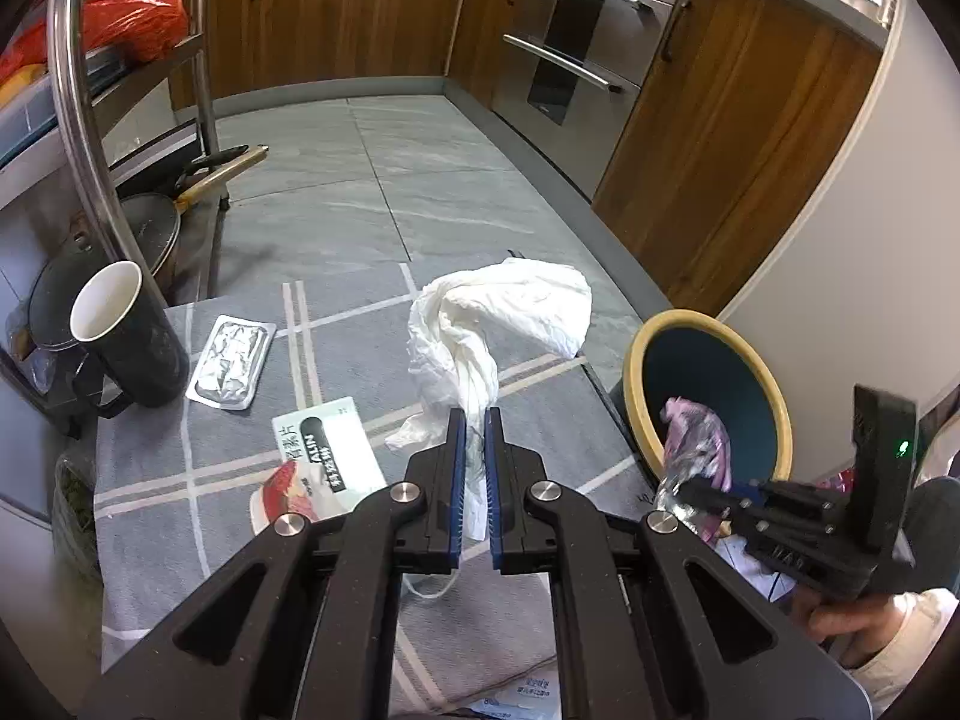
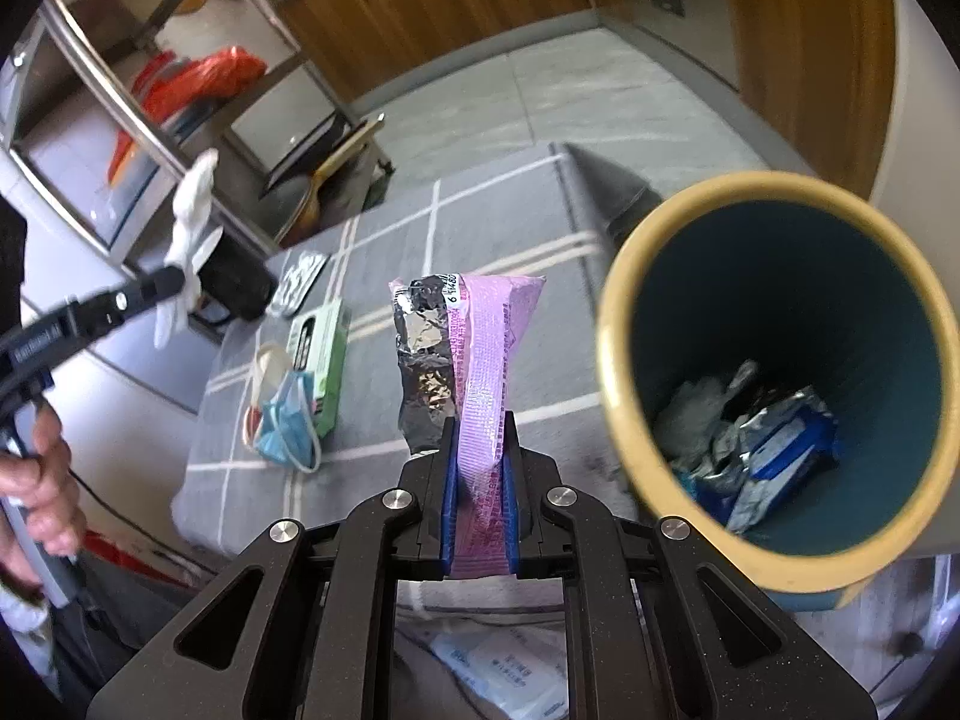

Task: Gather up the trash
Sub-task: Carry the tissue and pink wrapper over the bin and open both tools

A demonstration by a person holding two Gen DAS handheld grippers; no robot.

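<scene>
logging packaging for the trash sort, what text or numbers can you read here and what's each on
"ALIN", partly cut off: green and white box on the table.
"6 914 80", roughly, a barcode number: pink wrapper in the right tool.
Chinese print on the box, fine print on the wrapper, white lettering on the left tool's arm: too small or blurred.

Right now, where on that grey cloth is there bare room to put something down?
Bare cloth lies between the foil blister pack and the bin. The near left is crowded: green box, blue face mask, black cup.
</scene>
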